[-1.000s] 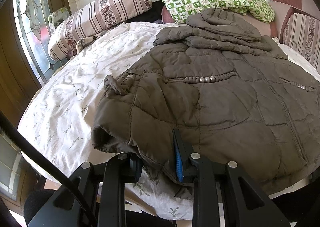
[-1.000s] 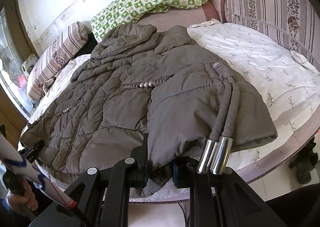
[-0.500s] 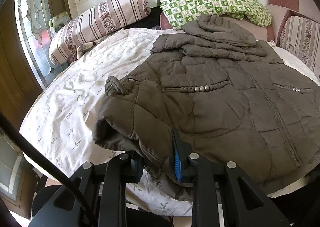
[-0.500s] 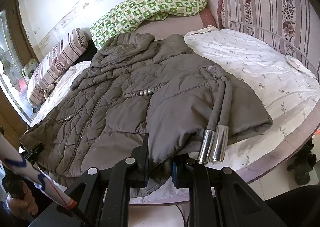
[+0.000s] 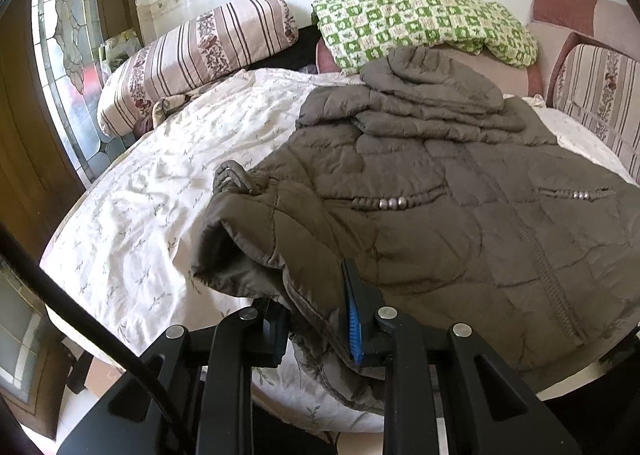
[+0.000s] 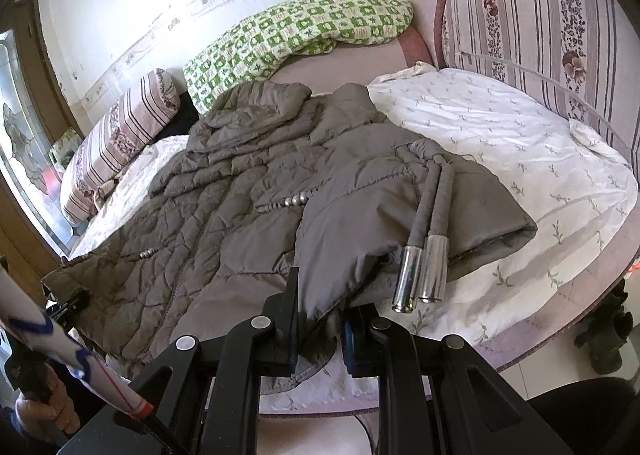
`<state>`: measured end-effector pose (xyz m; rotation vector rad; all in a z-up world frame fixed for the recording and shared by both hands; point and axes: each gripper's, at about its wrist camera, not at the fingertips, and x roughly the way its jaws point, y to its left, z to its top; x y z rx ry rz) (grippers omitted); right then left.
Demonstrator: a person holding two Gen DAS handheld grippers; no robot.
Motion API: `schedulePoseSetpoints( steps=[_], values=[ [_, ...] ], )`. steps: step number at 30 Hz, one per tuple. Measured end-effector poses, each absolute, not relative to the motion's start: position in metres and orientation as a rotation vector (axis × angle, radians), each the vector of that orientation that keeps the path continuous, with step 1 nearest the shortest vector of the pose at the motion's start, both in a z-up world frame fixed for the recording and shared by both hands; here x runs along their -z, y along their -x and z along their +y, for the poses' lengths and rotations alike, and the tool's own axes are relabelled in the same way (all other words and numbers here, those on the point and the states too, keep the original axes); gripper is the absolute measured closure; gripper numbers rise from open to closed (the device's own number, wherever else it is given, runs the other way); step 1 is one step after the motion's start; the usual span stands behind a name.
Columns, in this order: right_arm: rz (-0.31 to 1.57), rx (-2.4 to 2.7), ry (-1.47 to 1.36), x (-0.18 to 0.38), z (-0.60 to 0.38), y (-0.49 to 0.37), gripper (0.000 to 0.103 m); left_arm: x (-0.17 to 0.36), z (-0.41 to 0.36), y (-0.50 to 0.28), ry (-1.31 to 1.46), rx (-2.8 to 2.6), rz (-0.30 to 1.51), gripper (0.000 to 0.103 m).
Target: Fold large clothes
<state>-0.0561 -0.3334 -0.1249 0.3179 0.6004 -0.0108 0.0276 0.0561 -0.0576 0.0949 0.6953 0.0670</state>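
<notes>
**Quilted coat spread on a round bed, both claws on its hem**

We look across a round bed (image 5: 132, 215) covered in a white sheet with small sprigs, backed by a pale wall; a striped bolster (image 5: 196, 55) and a green checked pillow (image 5: 420, 23) lie at its far side.

Our left claw (image 5: 316, 319) sits low at the bed's near edge, its fingers clenched on the coat's hem, with a fold of fabric bunched between the blue pad and the black one. Our right claw (image 6: 320, 331) is likewise low at the near edge, gripping the hem where a turned-in sleeve overlaps it.

The coat (image 5: 460, 223) is grey-brown, puffy and stitched in curved quilting, lying face up in the middle of the bed with its hood crumpled toward the pillows. Both sleeves are folded inward over the body. Rows of small silver beads mark the pockets. Two fabric-wrapped cords ending in shiny metal tubes (image 6: 420, 275) rest on the right sleeve, side by side.
</notes>
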Motion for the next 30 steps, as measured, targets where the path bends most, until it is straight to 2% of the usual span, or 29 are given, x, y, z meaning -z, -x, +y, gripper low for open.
schedulePoseSetpoints(
  steps=[20, 30],
  values=[
    [0.453, -0.026, -0.252, 0.034, -0.338, 0.034, 0.086, -0.033, 0.065, -0.069, -0.041, -0.049, 0.558, 0.080],
    [0.390, -0.018, -0.213, -0.037, -0.340, -0.044, 0.086, -0.086, 0.072, -0.147, 0.014, -0.009, 0.592, 0.079]
  ],
)
